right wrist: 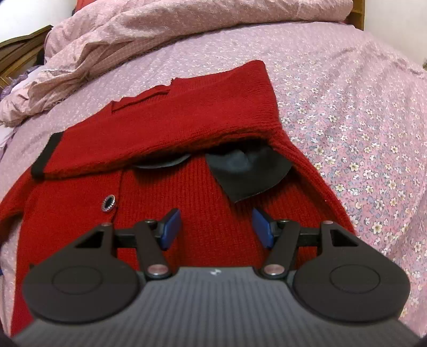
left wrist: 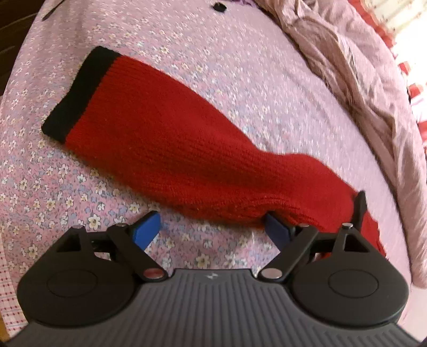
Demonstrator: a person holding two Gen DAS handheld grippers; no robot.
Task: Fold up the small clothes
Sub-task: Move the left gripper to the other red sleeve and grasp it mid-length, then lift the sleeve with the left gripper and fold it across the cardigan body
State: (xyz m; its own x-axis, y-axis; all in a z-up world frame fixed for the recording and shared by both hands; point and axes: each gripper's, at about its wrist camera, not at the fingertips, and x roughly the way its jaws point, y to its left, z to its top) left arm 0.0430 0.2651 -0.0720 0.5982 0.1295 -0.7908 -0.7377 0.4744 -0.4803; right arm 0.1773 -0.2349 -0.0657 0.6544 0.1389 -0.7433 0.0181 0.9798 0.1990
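Note:
A small red knit cardigan with black trim lies on the floral bedsheet. In the left wrist view one sleeve (left wrist: 165,138) stretches flat to the upper left, ending in a black cuff (left wrist: 80,93). My left gripper (left wrist: 213,229) is open just in front of the sleeve's near edge; its right pad (left wrist: 276,232) touches the knit. In the right wrist view the cardigan body (right wrist: 208,213) faces up with a dark button (right wrist: 108,203) and black collar (right wrist: 248,173); the other sleeve (right wrist: 186,117) is folded across the chest. My right gripper (right wrist: 216,229) is open and empty over the body.
A crumpled pink quilt (right wrist: 160,32) lies at the back of the bed and also shows in the left wrist view (left wrist: 347,66). The pink floral sheet (right wrist: 360,133) spreads to the right. A small black object (left wrist: 218,6) lies far back on the sheet.

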